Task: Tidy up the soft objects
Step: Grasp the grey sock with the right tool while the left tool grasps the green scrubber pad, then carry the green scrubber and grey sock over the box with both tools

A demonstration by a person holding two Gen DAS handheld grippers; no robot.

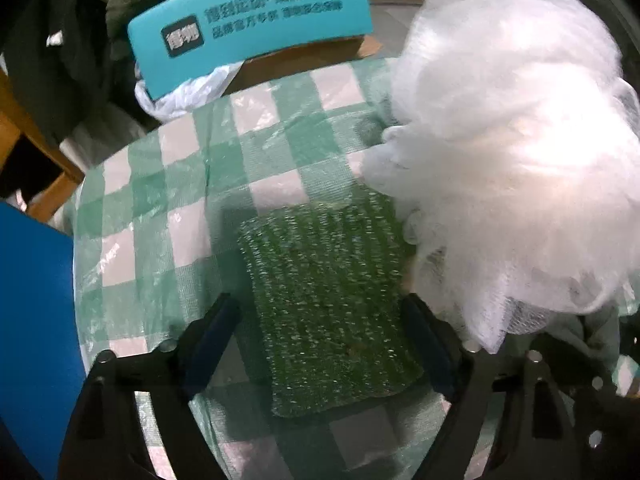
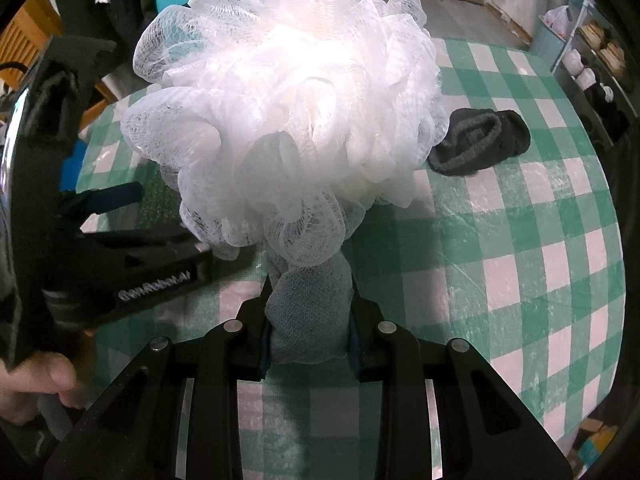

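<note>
A dark green scouring pad (image 1: 328,300) lies flat on the green-and-white checked tablecloth (image 1: 180,184). My left gripper (image 1: 320,300) points down over it, open, with a finger on either side of the pad and a gap at the left finger. A big white mesh bath pouf (image 2: 288,100) fills the right of the left wrist view (image 1: 512,140). My right gripper (image 2: 310,300) is shut on the pouf's pale blue-grey bunched base (image 2: 308,320), with the ball of mesh standing beyond the fingers. One left gripper finger (image 2: 116,196) shows beside the pouf.
A dark grey rolled sock (image 2: 480,140) lies on the cloth beyond the pouf, to the right. A teal chair back (image 1: 252,20) with printed writing stands past the table's far edge, with a white plastic bag (image 1: 184,92) below it. A blue panel (image 1: 36,320) is at the left. A hand (image 2: 36,380) holds the left gripper.
</note>
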